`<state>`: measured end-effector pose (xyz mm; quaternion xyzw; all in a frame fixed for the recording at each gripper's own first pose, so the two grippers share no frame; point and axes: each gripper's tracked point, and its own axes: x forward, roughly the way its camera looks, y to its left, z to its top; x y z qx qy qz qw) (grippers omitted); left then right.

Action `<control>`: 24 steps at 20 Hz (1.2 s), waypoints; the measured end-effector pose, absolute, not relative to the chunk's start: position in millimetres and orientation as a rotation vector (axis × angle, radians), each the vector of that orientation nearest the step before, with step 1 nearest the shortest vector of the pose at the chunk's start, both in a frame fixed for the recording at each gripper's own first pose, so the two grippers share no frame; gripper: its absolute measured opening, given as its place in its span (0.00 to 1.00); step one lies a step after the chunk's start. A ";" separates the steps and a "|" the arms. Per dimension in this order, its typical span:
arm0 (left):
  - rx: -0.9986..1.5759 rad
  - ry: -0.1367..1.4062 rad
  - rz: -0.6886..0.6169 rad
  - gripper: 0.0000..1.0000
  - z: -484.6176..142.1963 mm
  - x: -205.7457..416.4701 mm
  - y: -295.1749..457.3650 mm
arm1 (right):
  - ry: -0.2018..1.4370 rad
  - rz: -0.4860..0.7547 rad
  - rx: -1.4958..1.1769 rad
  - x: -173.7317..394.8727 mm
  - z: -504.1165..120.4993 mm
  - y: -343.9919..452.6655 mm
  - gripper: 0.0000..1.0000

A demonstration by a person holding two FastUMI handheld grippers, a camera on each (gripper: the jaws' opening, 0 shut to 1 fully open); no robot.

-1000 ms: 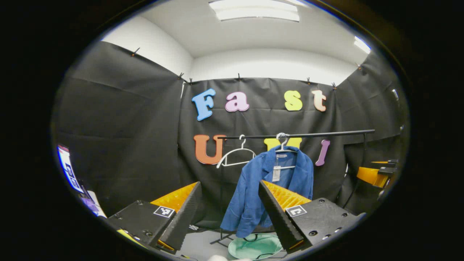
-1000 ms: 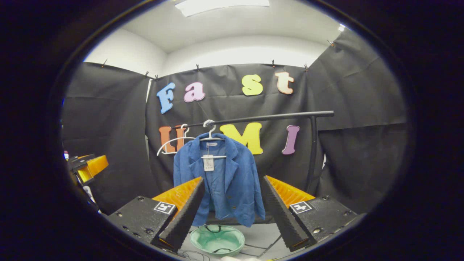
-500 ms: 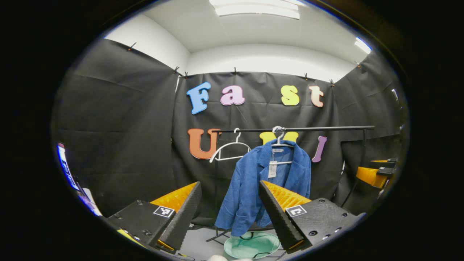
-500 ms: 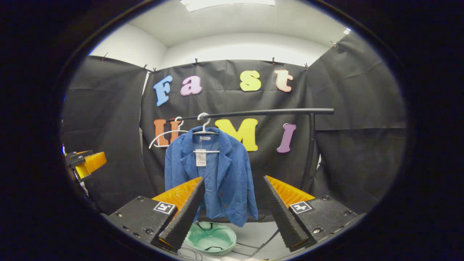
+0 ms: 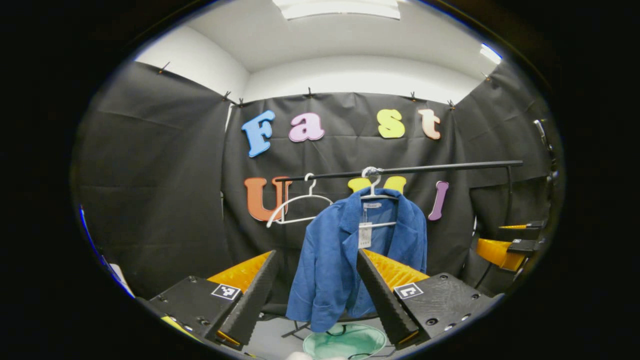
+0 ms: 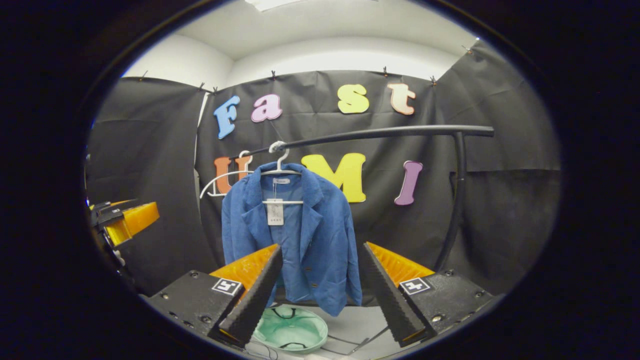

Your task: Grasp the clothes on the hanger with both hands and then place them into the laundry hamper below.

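A blue jacket [image 5: 335,260] [image 6: 310,235] with a white tag hangs on a white hanger [image 5: 372,187] [image 6: 280,167] from a black rail [image 5: 450,167] [image 6: 380,132]. Under it on the floor sits a pale green round hamper [image 5: 345,341] [image 6: 291,329]. My left gripper [image 5: 316,260] is open, some way short of the jacket, with nothing between its fingers. My right gripper [image 6: 320,252] is open too, the jacket hanging farther off between its fingers. At the left edge of the right gripper view I see the left gripper [image 6: 125,222]; at the right edge of the left gripper view, the right gripper [image 5: 505,247].
A second, bare white hanger [image 5: 297,207] [image 6: 220,180] hangs on the rail left of the jacket. The rail's black post [image 6: 452,210] stands to the right. The rack's feet and cables [image 6: 350,342] lie on the grey floor beside the hamper.
Both grippers have moved closer to the rack: the jacket and rail look larger and sit higher in both views. Both grippers stay open.
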<state>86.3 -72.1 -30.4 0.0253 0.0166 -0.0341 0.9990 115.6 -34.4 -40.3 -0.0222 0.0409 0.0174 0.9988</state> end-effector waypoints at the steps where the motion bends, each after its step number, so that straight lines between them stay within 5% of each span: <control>1: 0.054 0.032 -0.071 1.00 -33.1 95.5 -78.1 | 0.088 0.042 -0.045 127.6 -43.7 -35.5 1.00; 24: 0.031 -0.011 0.023 1.00 -110.4 311.4 -124.7 | 0.097 0.225 -0.035 377.1 -79.2 0.3 0.99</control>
